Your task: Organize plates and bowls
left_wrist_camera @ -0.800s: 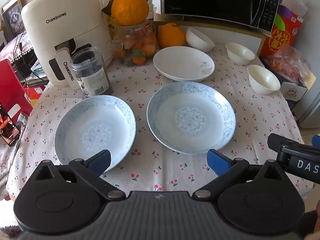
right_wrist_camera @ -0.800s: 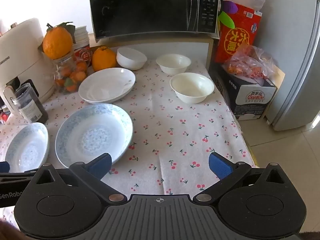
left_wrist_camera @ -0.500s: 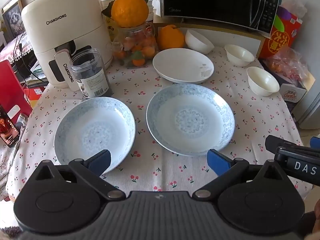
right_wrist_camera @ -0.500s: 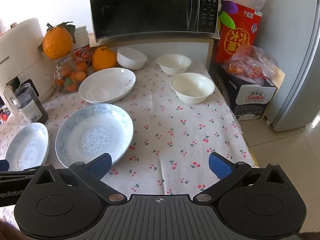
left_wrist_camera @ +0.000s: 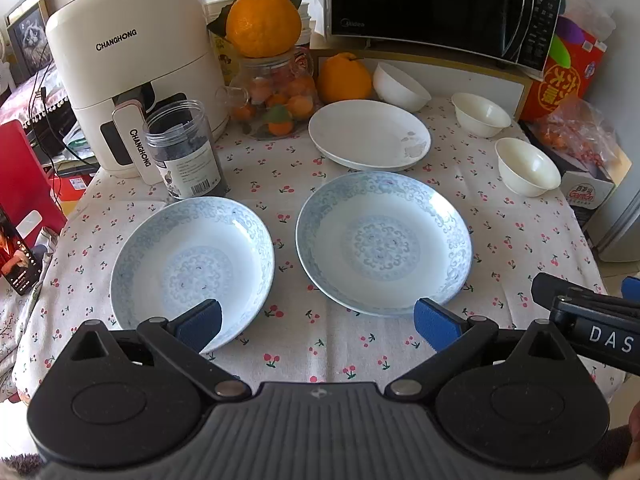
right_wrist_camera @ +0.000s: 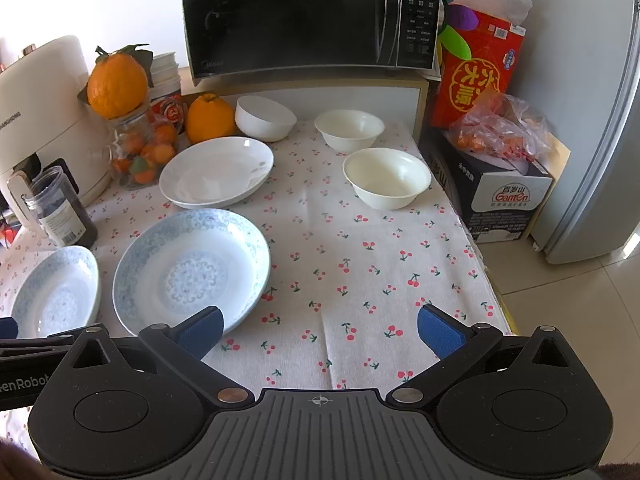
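Two blue-patterned plates sat side by side on my tablecloth, the white plate and three bowls behind. Both my left gripper and right gripper hung spread wide, empty; the leftmost plate's near rim hid behind a finger.

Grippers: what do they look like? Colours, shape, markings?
Both are matte black. The left gripper and the right gripper each have blue pads on two fingers, linkage arms with silver pivot pins, round side housings and a ribbed grey centre with a small crosshair mark. White lettering runs along their sides. No cables or sleeves show.
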Available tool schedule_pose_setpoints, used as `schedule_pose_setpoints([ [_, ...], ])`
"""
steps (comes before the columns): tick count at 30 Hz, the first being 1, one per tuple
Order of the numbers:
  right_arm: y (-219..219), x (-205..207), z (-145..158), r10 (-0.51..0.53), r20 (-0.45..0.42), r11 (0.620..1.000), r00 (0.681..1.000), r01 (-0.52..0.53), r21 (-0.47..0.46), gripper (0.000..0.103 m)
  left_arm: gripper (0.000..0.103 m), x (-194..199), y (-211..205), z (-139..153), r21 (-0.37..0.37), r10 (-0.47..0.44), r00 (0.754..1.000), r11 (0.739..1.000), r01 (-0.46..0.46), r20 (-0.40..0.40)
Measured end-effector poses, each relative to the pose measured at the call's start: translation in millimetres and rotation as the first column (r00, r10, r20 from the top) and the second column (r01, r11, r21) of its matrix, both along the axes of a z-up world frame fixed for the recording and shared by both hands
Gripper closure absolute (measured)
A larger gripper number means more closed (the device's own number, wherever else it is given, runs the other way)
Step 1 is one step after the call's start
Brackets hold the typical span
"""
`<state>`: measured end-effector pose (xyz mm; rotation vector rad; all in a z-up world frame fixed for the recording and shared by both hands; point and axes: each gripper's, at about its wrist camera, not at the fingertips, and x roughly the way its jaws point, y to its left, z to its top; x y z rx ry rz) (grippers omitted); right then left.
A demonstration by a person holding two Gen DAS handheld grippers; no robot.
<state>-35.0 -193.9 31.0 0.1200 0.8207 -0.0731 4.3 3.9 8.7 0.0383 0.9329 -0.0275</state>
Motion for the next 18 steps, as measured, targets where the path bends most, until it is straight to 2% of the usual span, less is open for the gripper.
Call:
schedule_pose_setpoints([
  [18, -0.4, -0.8, 2.4, -0.001, 0.005, 1.0, 1.0, 0.001, 0.003, 0.0, 0.0, 2.4, 1.6, -2.3, 0.002, 0.006, 1.0, 1.0, -0.006, 0.003],
])
